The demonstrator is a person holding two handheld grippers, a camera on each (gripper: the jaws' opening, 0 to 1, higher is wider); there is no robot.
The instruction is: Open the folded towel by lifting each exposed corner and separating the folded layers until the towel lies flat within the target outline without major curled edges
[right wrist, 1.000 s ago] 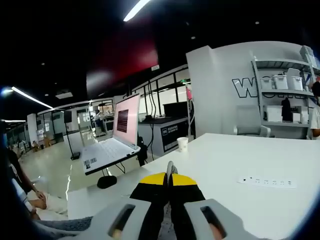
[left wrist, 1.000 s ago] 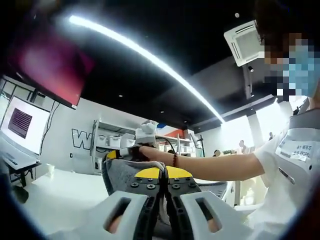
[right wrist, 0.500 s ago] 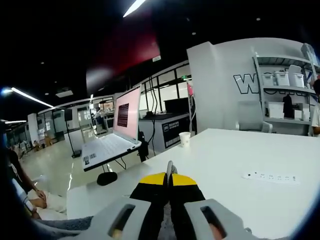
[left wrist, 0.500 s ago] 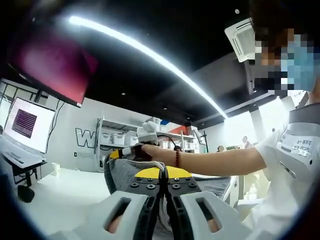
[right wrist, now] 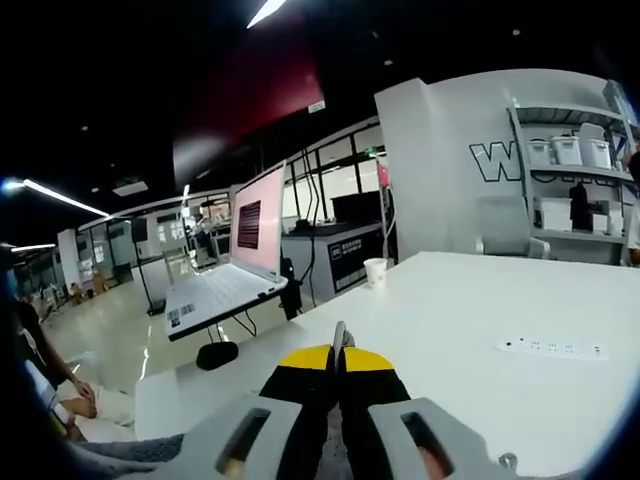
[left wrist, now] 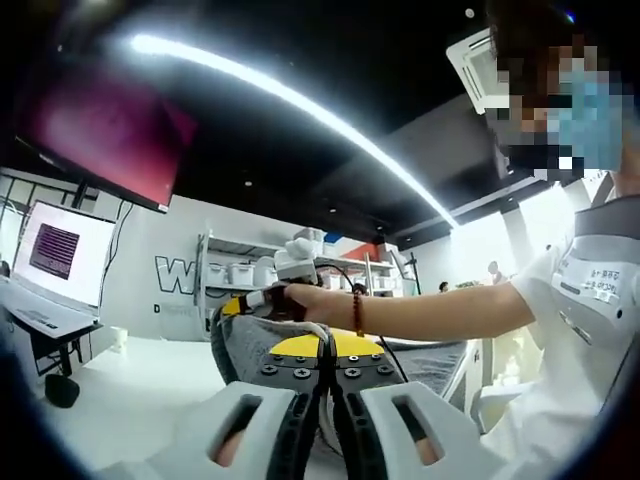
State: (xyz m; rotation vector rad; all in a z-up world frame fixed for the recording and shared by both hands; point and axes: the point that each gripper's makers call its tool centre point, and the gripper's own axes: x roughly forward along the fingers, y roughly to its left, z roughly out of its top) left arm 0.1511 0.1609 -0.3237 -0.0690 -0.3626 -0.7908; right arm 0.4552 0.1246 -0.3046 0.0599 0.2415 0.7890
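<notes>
We have the towel up in the air between both claws, well above the white surface. Our left claw is clamped on a grey edge of it, the cloth pinched between the yellow-tipped jaws. In the left gripper view the right claw shows further along the same edge, gripped in our hand, and the towel hangs slack between the two. In the right gripper view the right claw is pressed together on a thin sliver of cloth, with more grey fabric drooping at the lower left.

The towel looks soft, light and limp, so we judge it will sag and fold on itself wherever it is unsupported; holding two corners of one edge and keeping it taut should let the layers fall open. The target outline cannot be made out here.

On the surface a power strip lies to the right and a paper cup stands near the far edge. A laptop sits on a separate stand beyond. None is under the towel now, but the strip could catch a trailing edge when we lower it.
</notes>
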